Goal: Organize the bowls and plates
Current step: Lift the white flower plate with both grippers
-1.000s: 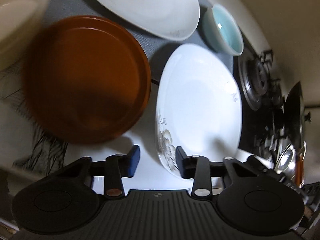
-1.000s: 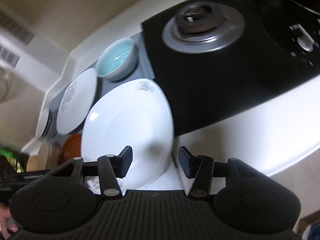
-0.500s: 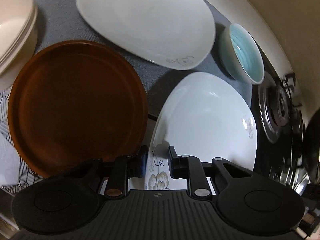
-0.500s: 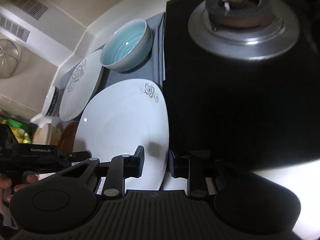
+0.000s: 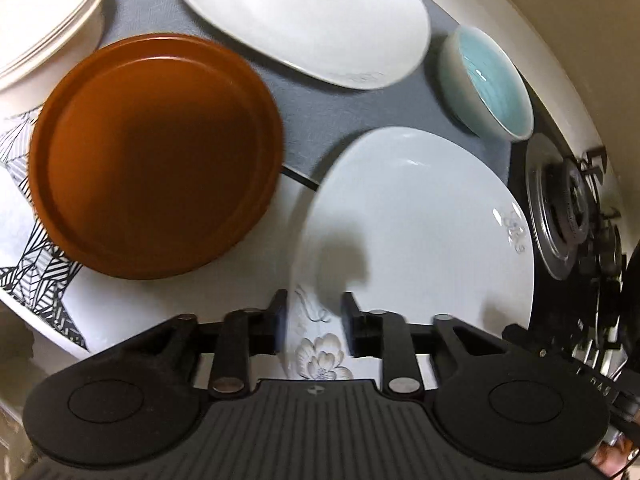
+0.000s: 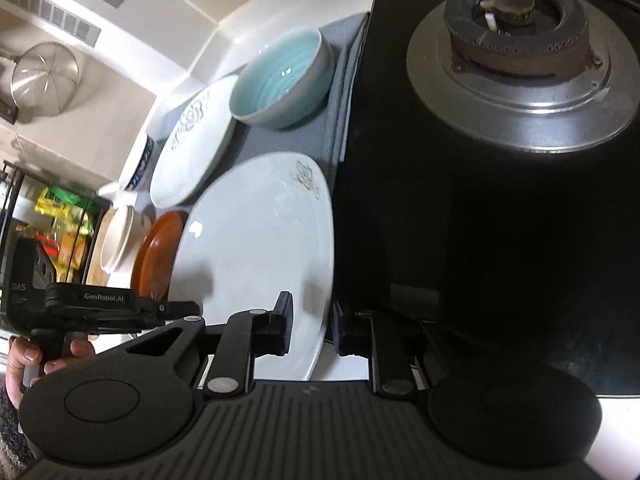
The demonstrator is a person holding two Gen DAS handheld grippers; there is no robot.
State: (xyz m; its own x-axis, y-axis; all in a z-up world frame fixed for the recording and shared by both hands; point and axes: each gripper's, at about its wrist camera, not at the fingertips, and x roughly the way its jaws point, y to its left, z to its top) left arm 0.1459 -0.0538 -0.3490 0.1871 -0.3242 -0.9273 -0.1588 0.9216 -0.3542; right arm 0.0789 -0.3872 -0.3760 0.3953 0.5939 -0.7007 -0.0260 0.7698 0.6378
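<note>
straddling opposite rims of the white flowered plate [image 5: 420,216] on the tabletop, both the left gripper [image 5: 313,322] and right gripper [image 6: 311,320] seem not quite clamped, leaving the brown plate [image 5: 156,156], second white plate [image 5: 304,16] and blue bowl [image 5: 490,80] unstacked.

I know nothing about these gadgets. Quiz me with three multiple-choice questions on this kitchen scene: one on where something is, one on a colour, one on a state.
1. Where does the blue-lined bowl sit?
A. beside the stove burner, on the grey mat
B. inside the brown plate
C. on the burner

2. What colour is the round plate left of the near white plate?
A. green
B. reddish brown
C. black

3. How do the left tool and right tool stand at the near white plate?
A. both far from it
B. fingers either side of its rim
C. shut around the bowl

Answers: 1 A, the bowl rests on the mat next to the cooktop. 2 B, its surface is rust-coloured. 3 B, each view shows the rim between the fingers.
</note>
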